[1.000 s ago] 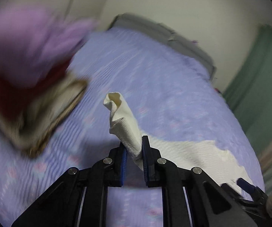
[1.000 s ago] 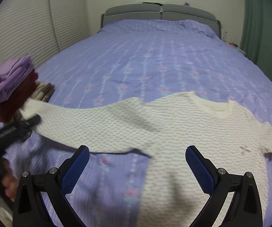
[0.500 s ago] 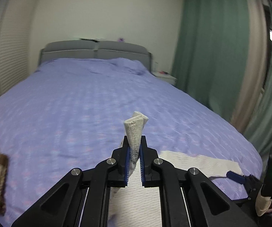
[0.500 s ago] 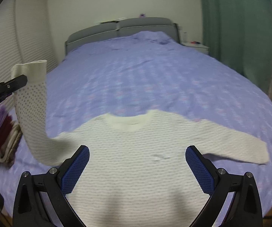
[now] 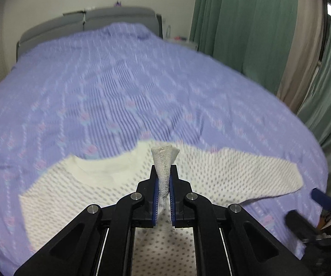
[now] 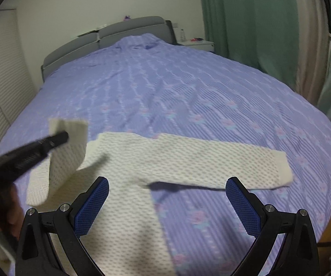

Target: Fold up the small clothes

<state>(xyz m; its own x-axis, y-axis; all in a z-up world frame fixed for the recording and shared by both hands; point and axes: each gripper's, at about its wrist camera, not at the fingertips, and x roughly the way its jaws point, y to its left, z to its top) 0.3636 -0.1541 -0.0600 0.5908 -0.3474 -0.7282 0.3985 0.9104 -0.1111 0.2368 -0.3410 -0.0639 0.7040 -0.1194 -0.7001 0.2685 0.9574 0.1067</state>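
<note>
From the left wrist camera, the left gripper (image 5: pixel 164 184) is pinched tight on the cuff (image 5: pixel 164 156) of one sleeve of a cream sweater (image 5: pixel 91 191). The cuff sticks up between the two blue pads. The sweater lies flat on a purple bedspread (image 5: pixel 119 87), just below the gripper, with its round neck toward the grey headboard (image 5: pixel 110 18). Its other sleeve (image 5: pixel 257 174) stretches out to the right. At the far right edge the right gripper (image 5: pixel 315 207) shows, blurry. Green curtains (image 5: pixel 246 23) hang on the right.

From the right wrist camera, the right gripper (image 6: pixel 165 204) is wide open with nothing in it. Its blue pads sit over the sweater (image 6: pixel 124 218) and the bedspread (image 6: pixel 188 80). The long sleeve (image 6: pixel 211 161) lies flat across the bed toward the right. On the left, the left gripper (image 6: pixel 61 138) holds the other sleeve (image 6: pixel 66 156) up in the air, bent over the sweater's body. A hand (image 6: pixel 9 216) shows at the bottom left.
</note>
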